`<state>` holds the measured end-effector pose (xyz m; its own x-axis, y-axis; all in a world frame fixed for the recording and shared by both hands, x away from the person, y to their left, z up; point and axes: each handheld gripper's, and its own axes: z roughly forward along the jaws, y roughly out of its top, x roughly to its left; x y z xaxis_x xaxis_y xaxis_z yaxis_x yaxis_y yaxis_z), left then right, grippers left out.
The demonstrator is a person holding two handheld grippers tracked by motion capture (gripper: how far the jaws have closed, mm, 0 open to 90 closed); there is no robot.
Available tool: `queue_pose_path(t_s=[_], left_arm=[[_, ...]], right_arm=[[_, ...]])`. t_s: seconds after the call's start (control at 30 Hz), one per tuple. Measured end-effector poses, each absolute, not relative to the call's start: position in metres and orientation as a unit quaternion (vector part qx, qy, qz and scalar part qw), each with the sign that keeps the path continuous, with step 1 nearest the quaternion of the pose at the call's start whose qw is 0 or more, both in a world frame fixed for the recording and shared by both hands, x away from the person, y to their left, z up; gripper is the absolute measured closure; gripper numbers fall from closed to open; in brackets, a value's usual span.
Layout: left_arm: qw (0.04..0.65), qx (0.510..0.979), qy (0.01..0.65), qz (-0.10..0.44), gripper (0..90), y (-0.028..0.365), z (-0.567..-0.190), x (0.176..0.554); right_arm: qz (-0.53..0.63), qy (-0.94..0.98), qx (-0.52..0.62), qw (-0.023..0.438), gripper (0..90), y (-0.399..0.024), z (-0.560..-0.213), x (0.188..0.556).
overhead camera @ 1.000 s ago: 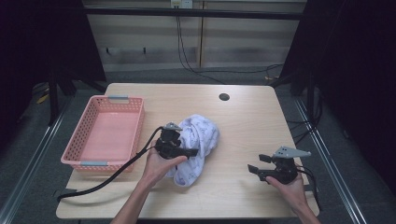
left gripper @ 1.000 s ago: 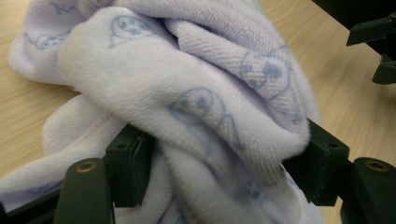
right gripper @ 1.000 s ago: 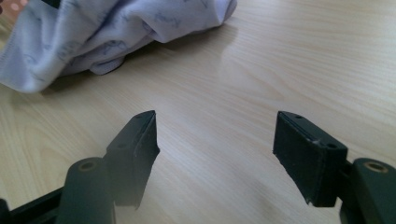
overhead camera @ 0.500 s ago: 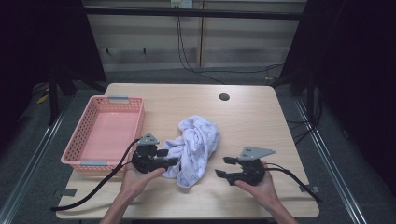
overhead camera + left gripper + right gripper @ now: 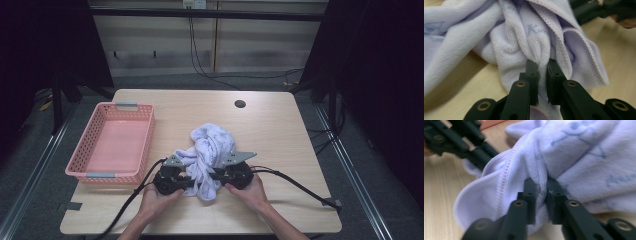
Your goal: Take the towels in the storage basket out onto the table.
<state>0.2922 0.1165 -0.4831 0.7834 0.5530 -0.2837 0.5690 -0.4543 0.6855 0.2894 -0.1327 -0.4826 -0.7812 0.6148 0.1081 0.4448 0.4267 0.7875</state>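
High view: I'm watching the crumpled white towel (image 5: 210, 152) lying mid-table, right of the empty pink basket (image 5: 111, 145), with the left gripper (image 5: 186, 184) and right gripper (image 5: 216, 176) biting into its near edge from either side.

Left gripper view: jaws have just been closing and are now pinching a fold of towel (image 5: 534, 42).

Right gripper view: the same, clamping a bunched hem.

I'm judging this the grasp step; next likely calls for lifting and drawing apart evenly.
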Motion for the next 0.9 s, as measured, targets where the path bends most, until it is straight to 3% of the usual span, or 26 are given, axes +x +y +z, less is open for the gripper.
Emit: queue_pose_path(t_s=[0.33, 0.73, 0.77, 0.9], left_arm=[[0.421, 0.847, 0.324, -0.006, 82.3, 0.122, -0.475, 0.286], [0.466, 0.809, 0.359, 0.000, 82.5, 0.158, -0.459, 0.293], [0.472, 0.805, 0.359, -0.004, 82.6, 0.159, -0.458, 0.293], [0.473, 0.809, 0.349, -0.010, 82.4, 0.152, -0.456, 0.291]], right_arm=[[0.466, 0.781, 0.390, 0.144, 82.4, -0.215, -0.455, 0.301], [0.437, 0.750, 0.458, 0.194, 80.7, -0.291, -0.461, 0.303], [0.433, 0.749, 0.463, 0.195, 78.5, -0.296, -0.463, 0.301], [0.426, 0.745, 0.469, 0.209, 52.8, -0.301, -0.457, 0.289]])
